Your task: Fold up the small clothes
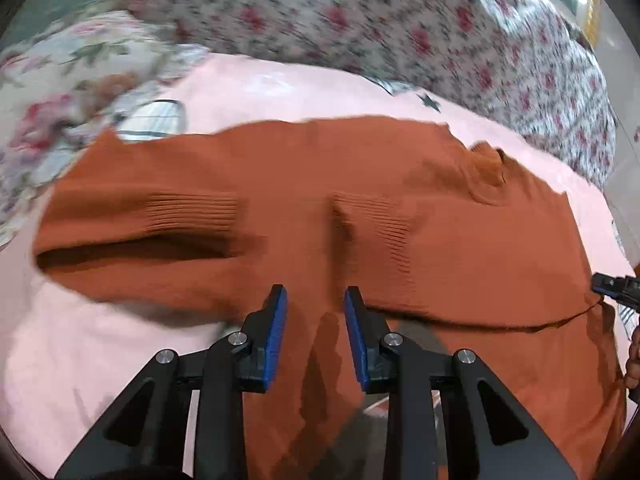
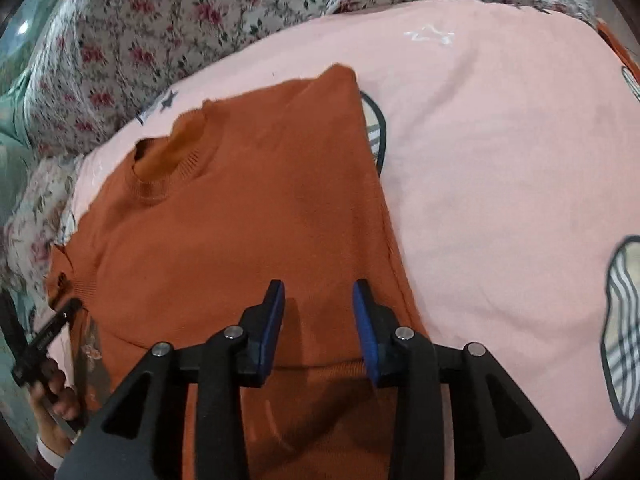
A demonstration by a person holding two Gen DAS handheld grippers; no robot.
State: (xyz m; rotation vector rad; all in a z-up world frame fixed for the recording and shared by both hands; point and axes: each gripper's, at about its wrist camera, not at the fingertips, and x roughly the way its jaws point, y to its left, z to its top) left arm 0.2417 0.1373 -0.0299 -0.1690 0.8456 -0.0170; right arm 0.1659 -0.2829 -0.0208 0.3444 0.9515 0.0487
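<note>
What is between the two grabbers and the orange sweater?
Nothing visible. The left gripper and right gripper both hang right over the orange sweater, jaws apart with only sweater showing between them. It lies on a pink blanket.

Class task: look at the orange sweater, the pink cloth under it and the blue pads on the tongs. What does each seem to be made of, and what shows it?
Sweater: fine knit, matte, probably wool or acrylic; ribbed cuffs and collar show it.
Pink cloth: smooth, soft fabric, perhaps cotton or fleece; printed stars and striped patches, no visible weave.
Pads: blue, ridged, likely rubber or plastic; which is unclear.
</note>
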